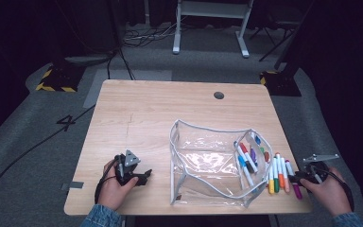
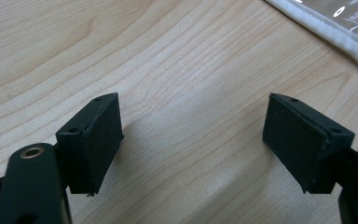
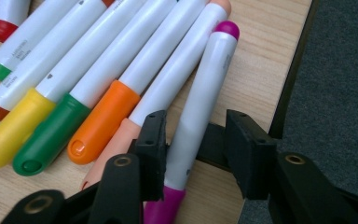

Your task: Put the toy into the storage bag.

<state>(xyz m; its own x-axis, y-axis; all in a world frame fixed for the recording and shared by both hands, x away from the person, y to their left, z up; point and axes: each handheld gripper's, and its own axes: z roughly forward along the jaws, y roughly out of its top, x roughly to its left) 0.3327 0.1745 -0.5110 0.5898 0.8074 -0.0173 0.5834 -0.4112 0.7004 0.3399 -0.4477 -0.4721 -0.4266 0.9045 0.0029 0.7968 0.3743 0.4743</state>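
Near the right front edge of the table (image 1: 137,109): right gripper (image 1: 303,176) down among the loose markers, jaws either side of the purple marker (image 3: 200,107). Left pad touching the marker barrel, right pad (image 3: 247,149) with a visible gap to it, so bracketing, not clamped. No squeeze seen yet. Purple marker lying flat on the wood, outermost of the row, close to the table edge, purple cap end toward the hand, barrel touching the peach marker (image 3: 177,79) beside it. Next in the row: orange marker (image 3: 121,88), green marker (image 3: 70,112), yellow marker (image 3: 32,121), all side by side, caps toward the gripper. Row sits just outside the right wall of the clear pouch (image 1: 208,161), touching or nearly touching it; cannot tell which from the high view. Pouch open-topped, grey-trimmed, lying at the table's front centre, several more markers already inside at its right end.

At the left front of the table: left gripper (image 1: 139,177) resting low over bare wood, jaws spread wide, nothing between the pads (image 2: 100,140). Pouch trim (image 2: 335,32) visible at the far corner of the left gripper view, well apart from the jaws.
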